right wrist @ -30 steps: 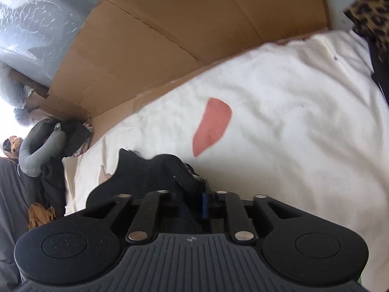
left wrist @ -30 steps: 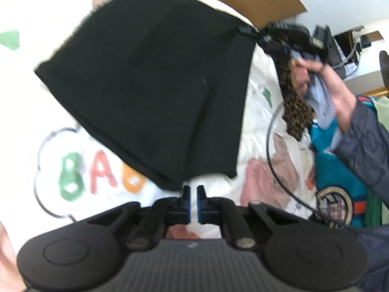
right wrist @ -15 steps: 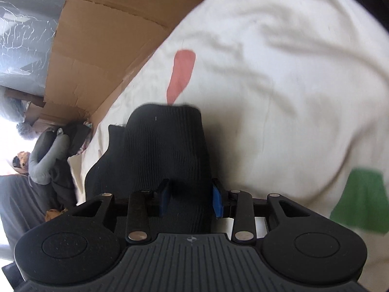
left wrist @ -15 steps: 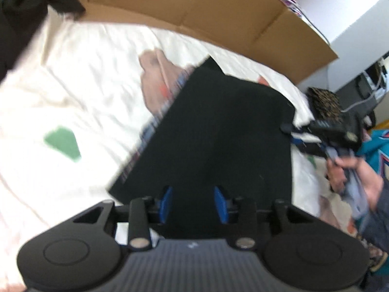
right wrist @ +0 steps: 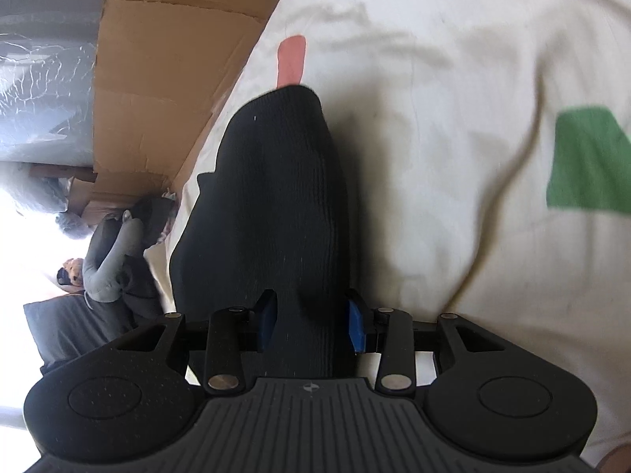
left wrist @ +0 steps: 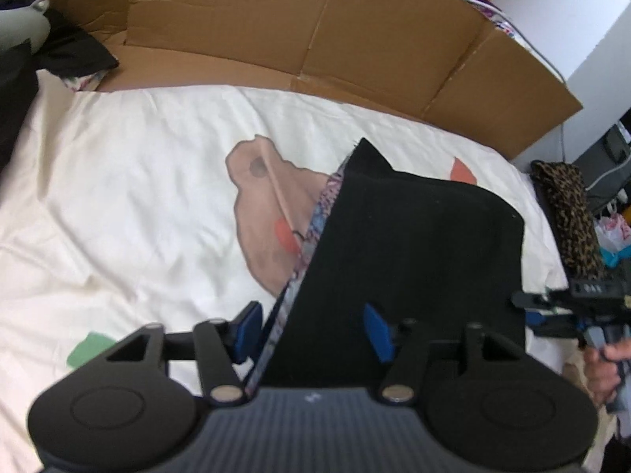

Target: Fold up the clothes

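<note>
A folded black knit garment (left wrist: pixel 414 236) lies on the cream printed bed sheet (left wrist: pixel 130 181), and a multicoloured patterned edge (left wrist: pixel 315 228) shows along its left side. My left gripper (left wrist: pixel 313 329) is open, its blue pads spread wide over the garment's near edge. At the garment's right edge I see the other gripper (left wrist: pixel 572 299) held by a hand (left wrist: pixel 603 358). In the right wrist view the black garment (right wrist: pixel 268 197) runs forward from between the fingers of my right gripper (right wrist: pixel 311 321), which is open with the cloth loose between its pads.
A brown cardboard wall (left wrist: pixel 276 27) stands along the far side of the bed. A leopard-print cloth (left wrist: pixel 568 213) hangs at the right edge. Dark clothes and a grey item (right wrist: pixel 106 260) are piled at the bed's left end. The sheet (right wrist: pixel 453 157) carries bear, red and green prints.
Both grippers have gone from shut on the black garment to open. The garment, held up and spread a second ago, now lies on the sheet.
</note>
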The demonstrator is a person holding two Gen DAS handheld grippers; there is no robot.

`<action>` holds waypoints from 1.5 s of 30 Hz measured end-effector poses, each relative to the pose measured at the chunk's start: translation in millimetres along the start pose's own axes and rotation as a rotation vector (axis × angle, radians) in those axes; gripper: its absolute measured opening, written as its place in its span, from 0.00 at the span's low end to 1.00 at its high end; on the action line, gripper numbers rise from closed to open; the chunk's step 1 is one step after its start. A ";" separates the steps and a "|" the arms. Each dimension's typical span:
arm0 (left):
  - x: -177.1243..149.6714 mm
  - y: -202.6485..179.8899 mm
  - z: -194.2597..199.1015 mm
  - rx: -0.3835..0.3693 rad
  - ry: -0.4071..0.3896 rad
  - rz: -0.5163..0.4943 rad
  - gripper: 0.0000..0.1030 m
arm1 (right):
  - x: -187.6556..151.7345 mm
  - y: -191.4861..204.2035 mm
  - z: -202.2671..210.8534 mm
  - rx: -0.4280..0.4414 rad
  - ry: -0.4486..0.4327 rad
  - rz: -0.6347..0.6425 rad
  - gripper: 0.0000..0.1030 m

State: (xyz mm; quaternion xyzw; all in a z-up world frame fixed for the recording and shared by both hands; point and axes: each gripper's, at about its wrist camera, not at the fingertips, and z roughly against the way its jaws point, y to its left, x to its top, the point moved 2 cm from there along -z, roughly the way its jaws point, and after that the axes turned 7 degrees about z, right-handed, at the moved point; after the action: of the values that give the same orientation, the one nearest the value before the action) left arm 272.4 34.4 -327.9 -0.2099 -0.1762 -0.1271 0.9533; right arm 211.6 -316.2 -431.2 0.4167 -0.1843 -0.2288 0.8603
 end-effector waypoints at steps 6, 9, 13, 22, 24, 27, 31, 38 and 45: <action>7.2 2.0 -17.2 -0.020 0.028 -0.018 0.61 | -18.0 -1.6 -1.4 0.095 0.024 -0.066 0.39; 7.9 7.1 -21.7 -0.043 0.049 -0.011 0.58 | -25.6 -0.4 -0.3 0.110 0.032 -0.061 0.39; 9.8 10.6 -24.7 -0.065 0.067 -0.018 0.42 | -30.6 -3.2 -1.7 0.096 0.016 -0.087 0.38; 19.9 18.8 -25.3 -0.084 0.076 0.012 0.57 | -34.5 0.9 -13.1 0.083 -0.020 -0.077 0.38; 18.3 19.9 -30.7 -0.120 0.103 0.029 0.63 | -37.3 1.5 -14.2 0.087 -0.024 -0.084 0.38; 14.3 21.5 -40.1 -0.146 0.133 0.032 0.68 | -42.1 1.4 -14.1 0.096 -0.027 -0.097 0.38; 10.7 24.8 -46.7 -0.172 0.143 0.036 0.69 | -49.6 -1.4 -14.7 0.082 -0.029 -0.089 0.19; 11.5 18.1 -45.3 -0.184 0.147 0.023 0.43 | -46.0 9.0 -4.7 0.090 -0.035 -0.024 0.06; 3.4 8.7 -49.2 -0.211 0.172 0.079 0.37 | -33.2 14.1 19.6 0.059 -0.069 -0.019 0.05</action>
State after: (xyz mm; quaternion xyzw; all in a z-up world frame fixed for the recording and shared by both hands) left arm 292.1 19.7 -371.5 -0.3041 -0.0713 -0.1248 0.9417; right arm 177.6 -302.7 -412.6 0.4356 -0.2164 -0.2455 0.8386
